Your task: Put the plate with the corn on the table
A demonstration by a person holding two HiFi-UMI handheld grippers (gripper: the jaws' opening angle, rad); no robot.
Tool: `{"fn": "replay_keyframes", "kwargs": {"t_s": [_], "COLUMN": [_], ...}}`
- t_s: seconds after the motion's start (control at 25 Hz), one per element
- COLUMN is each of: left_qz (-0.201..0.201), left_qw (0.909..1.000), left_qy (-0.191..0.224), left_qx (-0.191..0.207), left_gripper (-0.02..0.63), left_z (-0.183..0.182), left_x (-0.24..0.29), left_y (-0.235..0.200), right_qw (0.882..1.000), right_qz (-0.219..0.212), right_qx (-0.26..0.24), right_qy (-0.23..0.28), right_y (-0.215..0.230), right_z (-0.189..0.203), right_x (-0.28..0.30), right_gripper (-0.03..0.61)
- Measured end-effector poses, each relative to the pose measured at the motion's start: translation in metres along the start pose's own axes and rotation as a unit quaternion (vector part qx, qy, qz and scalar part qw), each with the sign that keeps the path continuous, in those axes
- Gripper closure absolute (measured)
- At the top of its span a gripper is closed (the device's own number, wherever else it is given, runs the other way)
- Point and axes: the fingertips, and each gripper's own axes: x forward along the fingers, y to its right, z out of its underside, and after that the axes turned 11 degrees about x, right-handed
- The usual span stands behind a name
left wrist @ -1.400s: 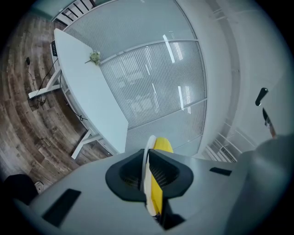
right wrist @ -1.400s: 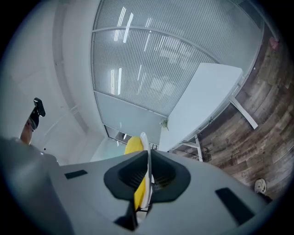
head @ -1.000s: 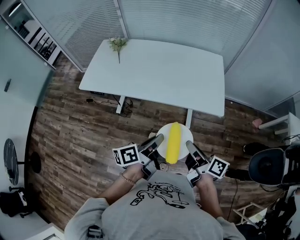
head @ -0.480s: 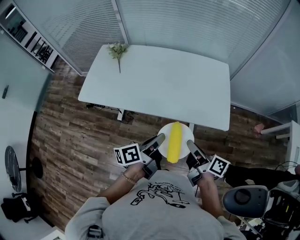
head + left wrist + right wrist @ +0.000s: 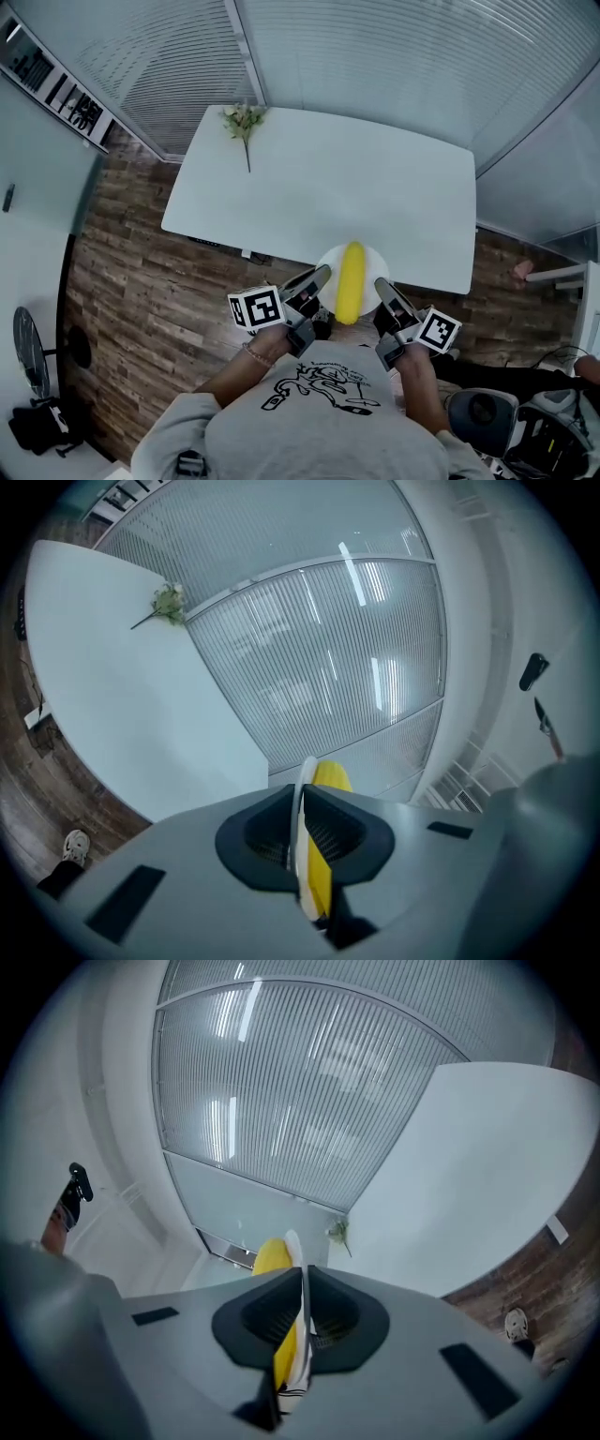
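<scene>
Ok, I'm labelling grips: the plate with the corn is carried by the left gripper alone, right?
No, both carry it. The right gripper is also shut on the plate, at its rim, as the right gripper view shows; the left gripper clamps the opposite rim.

- We see soft, cool, even light; the blinds (image 5: 394, 66) and the white tabletop (image 5: 328, 197) are bright, the wood floor (image 5: 131, 291) dimmer.
- We find pale glare streaks on the blinds in both gripper views.
- Those views bend strongly, with black corners and soft foregrounds.
</scene>
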Motion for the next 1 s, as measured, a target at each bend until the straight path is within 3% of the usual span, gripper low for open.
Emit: {"fn": "replay_keyframes", "kwargs": {"t_s": [0.28, 0.76, 1.0], "left_qz": [0.005, 0.015, 0.013], "left_qw": [0.9999, 0.9996, 0.9997], "left_qy": [-0.012, -0.024, -0.018], "left_qx": [-0.003, -0.002, 0.001], "left_gripper": [0.575, 0.575, 0.575], "left_z": [-0.036, -0.055, -0.066], "left_x": [0.018, 0.067, 0.109], "left_y": [-0.02, -0.021, -0.021], "right_qw": [1.0, 1.0, 1.0], "right_qz": [0.007, 0.01, 0.005], "right_qx": [-0.001, 0.003, -0.006], "right_qy": [0.007, 0.023, 0.017], "right_y": [-0.002, 0.001, 0.007], "right_z": [-0.02, -0.068, -0.113], "right_x": [0.035, 0.043, 0.047], "right_gripper": [0.557, 0.557, 0.558]}}
